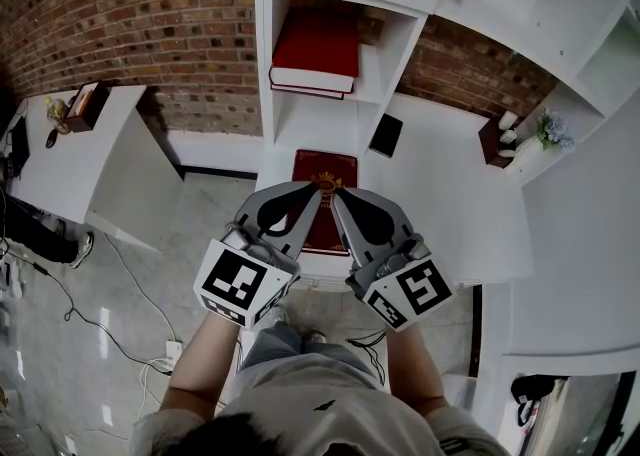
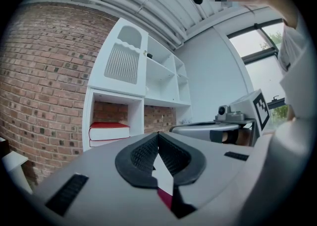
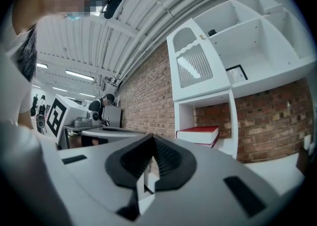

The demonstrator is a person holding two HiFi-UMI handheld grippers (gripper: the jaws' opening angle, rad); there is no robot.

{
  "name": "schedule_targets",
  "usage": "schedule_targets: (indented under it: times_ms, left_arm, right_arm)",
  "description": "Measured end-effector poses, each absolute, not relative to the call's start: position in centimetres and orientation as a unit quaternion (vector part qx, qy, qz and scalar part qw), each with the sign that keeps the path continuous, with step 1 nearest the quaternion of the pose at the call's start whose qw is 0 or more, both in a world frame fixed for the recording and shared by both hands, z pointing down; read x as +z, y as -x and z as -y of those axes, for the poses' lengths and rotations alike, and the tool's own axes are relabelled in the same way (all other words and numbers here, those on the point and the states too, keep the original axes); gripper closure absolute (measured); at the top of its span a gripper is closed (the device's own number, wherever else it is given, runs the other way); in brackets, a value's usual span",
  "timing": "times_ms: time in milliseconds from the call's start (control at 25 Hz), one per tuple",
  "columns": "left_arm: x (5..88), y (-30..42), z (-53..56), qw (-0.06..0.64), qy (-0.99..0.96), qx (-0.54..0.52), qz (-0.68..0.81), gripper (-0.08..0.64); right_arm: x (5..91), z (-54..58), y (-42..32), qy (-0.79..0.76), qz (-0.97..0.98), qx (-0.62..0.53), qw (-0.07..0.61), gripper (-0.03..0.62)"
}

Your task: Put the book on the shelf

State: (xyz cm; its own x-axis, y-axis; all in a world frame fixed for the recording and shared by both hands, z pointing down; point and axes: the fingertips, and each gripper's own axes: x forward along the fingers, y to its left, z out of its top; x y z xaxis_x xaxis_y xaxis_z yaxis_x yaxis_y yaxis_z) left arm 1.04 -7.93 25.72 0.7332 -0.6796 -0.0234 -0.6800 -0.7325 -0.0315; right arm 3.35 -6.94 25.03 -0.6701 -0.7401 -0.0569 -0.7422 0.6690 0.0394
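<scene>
A dark red book (image 1: 325, 164) with a gold crest lies flat on the low white ledge of the shelf unit (image 1: 268, 114). My two grippers hover side by side above it and hide its middle. The left gripper (image 1: 316, 191) is shut with nothing between its pads, and so is the right gripper (image 1: 336, 195). In the left gripper view the jaws (image 2: 158, 135) meet in front of the shelf. The right gripper view shows the same, with its jaws (image 3: 152, 136) pressed together. Two red books (image 1: 315, 49) lie stacked in the compartment above, seen as books (image 2: 109, 130) and books (image 3: 198, 133) in the gripper views.
A small black object (image 1: 386, 134) lies on the white desk right of the shelf. At that desk's far corner stand a dark box (image 1: 492, 142) and a small plant (image 1: 551, 129). A white table (image 1: 110, 159) with a box (image 1: 85, 104) stands left. Cables (image 1: 110, 329) trail on the floor.
</scene>
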Motion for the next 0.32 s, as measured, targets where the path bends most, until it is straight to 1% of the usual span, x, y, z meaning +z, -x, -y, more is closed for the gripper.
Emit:
schedule_targets:
  times_ms: [320]
  left_arm:
    - [25.84, -0.78, 8.54, 0.018, 0.931, 0.003, -0.366, 0.546]
  right_arm:
    - [25.07, 7.57, -2.97, 0.404, -0.914, 0.029, 0.017, 0.583]
